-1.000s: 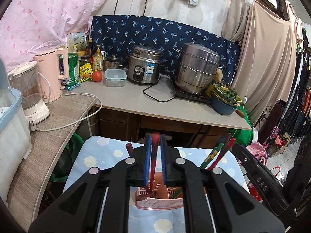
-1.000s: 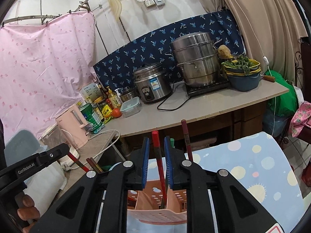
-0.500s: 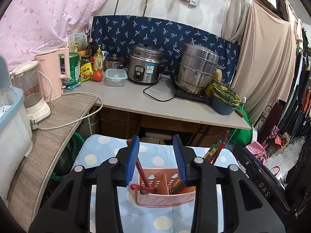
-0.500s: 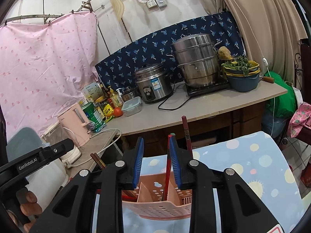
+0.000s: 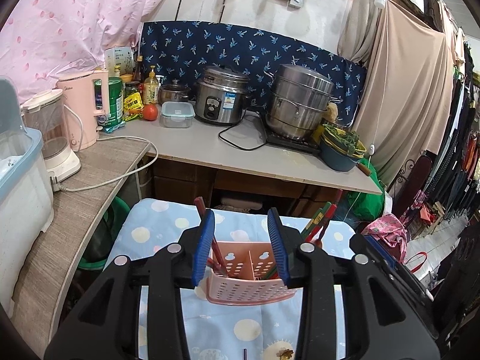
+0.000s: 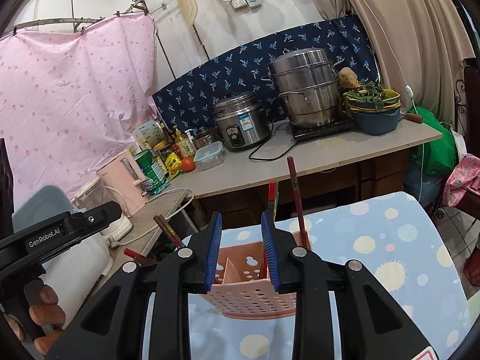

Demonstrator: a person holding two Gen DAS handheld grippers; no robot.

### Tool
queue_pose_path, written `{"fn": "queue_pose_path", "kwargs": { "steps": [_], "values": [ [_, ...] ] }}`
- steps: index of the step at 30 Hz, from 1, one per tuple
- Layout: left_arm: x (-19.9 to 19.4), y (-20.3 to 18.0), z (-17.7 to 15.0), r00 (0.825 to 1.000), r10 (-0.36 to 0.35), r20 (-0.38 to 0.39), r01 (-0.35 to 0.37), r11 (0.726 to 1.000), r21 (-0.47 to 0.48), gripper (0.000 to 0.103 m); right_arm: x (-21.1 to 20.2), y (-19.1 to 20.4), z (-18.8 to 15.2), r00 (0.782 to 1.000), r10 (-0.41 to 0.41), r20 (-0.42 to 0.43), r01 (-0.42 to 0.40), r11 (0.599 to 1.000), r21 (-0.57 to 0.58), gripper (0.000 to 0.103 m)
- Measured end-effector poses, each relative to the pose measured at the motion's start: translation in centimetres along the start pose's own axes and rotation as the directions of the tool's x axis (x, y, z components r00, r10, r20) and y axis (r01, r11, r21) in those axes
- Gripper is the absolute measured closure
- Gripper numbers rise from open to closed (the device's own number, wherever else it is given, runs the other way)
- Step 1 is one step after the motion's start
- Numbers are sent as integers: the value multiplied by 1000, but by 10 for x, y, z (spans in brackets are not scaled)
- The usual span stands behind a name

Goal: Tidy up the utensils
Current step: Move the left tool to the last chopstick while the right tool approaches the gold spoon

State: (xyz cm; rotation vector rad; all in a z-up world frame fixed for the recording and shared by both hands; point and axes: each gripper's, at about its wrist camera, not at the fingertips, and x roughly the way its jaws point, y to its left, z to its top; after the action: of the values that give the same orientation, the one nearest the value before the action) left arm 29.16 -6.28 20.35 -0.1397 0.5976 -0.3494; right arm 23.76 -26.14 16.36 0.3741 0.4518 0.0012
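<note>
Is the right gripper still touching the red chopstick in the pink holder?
Cannot tell. In the right wrist view the right gripper is open, but the red chopstick runs behind the right-hand finger, hiding any gap.

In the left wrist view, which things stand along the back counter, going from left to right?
Pink kettle → green can → tomato → clear lidded box → rice cooker → steel steamer pot → blue bowl with greens. The small bottles behind overlap too much to place.
</note>
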Motion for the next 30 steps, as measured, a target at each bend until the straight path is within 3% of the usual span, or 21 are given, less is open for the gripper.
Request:
{"fn": "queue_pose_path", "kwargs": {
  "steps": [9, 15, 23, 30],
  "values": [
    [-19, -4, -22, 1000, -11, -26, 12, 1000, 10, 68, -22, 2, -20, 1000, -1, -23, 1, 1000, 3, 76],
    [-32, -5, -46, 998, -18, -59, 19, 1000, 25, 65, -37, -7, -52, 997, -18, -77, 19, 1000, 13, 76],
    [-41, 2, -108, 988, -15, -151, 22, 999, 44, 58, -54, -33, -113, 979, -54, -197, 64, 997, 46, 76],
    [-36, 7, -178, 959, -18, -283, 39, 997, 67, 58, -59, -46, -168, 945, -100, -312, 111, 994, 18, 76]
  ]
}}
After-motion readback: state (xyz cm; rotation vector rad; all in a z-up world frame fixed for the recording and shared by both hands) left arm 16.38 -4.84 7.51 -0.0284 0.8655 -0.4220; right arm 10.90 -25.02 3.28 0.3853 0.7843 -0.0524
